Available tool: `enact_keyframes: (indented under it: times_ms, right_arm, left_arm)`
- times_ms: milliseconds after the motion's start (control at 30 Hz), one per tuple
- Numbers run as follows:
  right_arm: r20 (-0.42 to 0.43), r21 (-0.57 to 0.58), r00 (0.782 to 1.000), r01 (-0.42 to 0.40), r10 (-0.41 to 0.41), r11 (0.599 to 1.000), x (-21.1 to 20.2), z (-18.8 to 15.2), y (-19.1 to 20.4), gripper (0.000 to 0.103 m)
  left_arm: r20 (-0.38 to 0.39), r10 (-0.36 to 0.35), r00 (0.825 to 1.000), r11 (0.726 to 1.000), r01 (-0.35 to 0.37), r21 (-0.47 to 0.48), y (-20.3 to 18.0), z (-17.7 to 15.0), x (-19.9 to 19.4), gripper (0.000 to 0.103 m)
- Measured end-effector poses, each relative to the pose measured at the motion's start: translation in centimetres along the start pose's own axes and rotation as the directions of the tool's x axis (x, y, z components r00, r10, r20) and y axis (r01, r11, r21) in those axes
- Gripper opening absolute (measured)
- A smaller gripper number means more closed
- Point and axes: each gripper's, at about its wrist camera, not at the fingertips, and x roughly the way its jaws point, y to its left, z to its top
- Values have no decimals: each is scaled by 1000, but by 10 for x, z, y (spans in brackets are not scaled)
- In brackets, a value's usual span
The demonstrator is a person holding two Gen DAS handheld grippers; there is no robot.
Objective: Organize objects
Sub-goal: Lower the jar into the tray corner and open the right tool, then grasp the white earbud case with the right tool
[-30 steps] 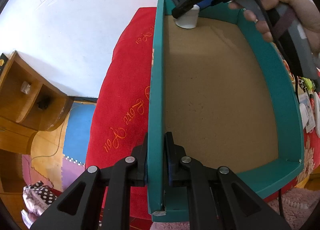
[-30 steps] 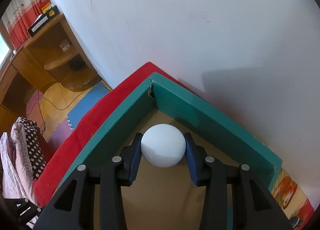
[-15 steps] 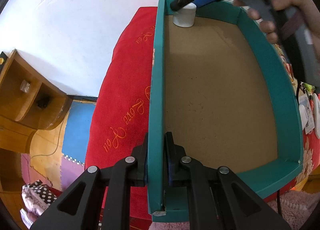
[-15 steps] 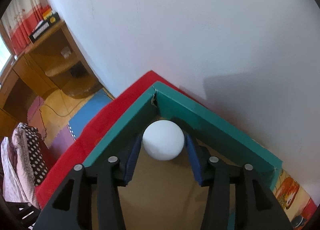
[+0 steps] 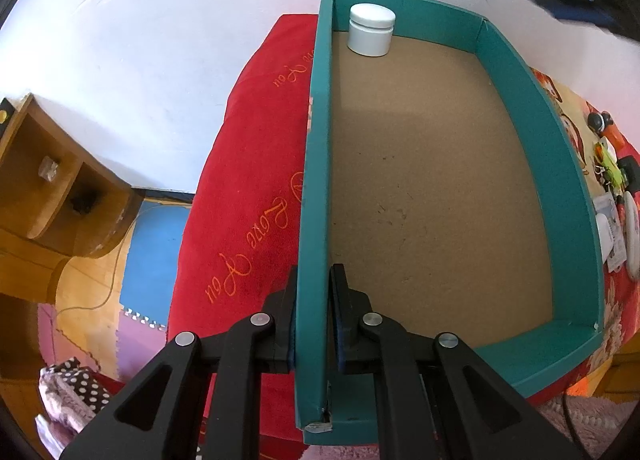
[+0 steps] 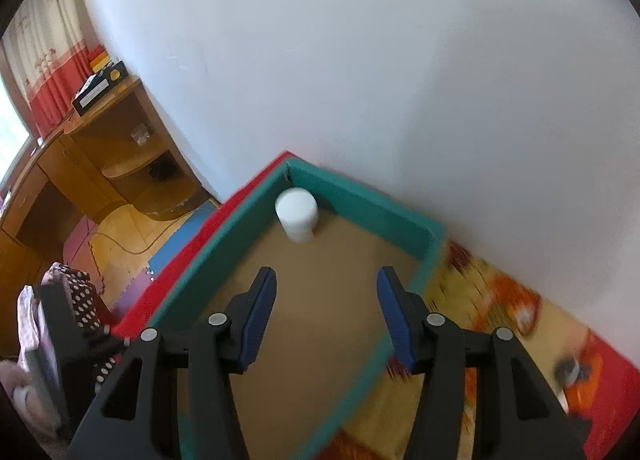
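Observation:
A small white jar (image 5: pixel 371 30) stands upright in the far left corner of a teal box (image 5: pixel 316 164) with a brown cardboard floor. It also shows in the right wrist view (image 6: pixel 297 215), in the box corner (image 6: pixel 362 208). My left gripper (image 5: pixel 313 316) is shut on the box's left wall near its front end. My right gripper (image 6: pixel 326 314) is open and empty, raised above the box floor, well back from the jar. Its blurred tip shows at the top right of the left wrist view (image 5: pixel 576 4).
The box lies on a red blanket (image 5: pixel 248 188) with orange lettering, against a white wall (image 6: pixel 360 60). Small toys and packets (image 5: pixel 612 188) lie right of the box. A wooden shelf unit (image 6: pixel 120 164) and coloured foam floor mats (image 5: pixel 156 252) are to the left.
My right gripper opened, let go of the white jar in the box's far corner, and drew back and up. My left gripper kept its hold on the box wall.

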Motion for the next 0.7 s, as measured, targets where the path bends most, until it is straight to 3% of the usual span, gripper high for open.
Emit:
enact_keyframes:
  times_ms: [200, 300, 533, 700]
  right_arm:
    - [-15, 120, 1000, 25, -24, 993, -45, -50, -28, 53]
    - [-40, 149, 996, 90, -85, 985, -56, -74, -36, 53]
    - [-131, 247, 986, 134, -104, 960, -49, -138, -50, 53]
    - [-182, 277, 978, 149, -100, 949, -34, -167, -50, 54]
  left_arm:
    - [1, 4, 1000, 1000, -4, 6, -3, -1, -1, 13]
    - [0, 7, 1000, 1000, -7, 9, -3, -1, 0, 13]
    - [8, 13, 1000, 1000, -13, 20, -1, -3, -1, 13]
    - [8, 14, 1000, 1000, -14, 20, -1, -4, -1, 13]
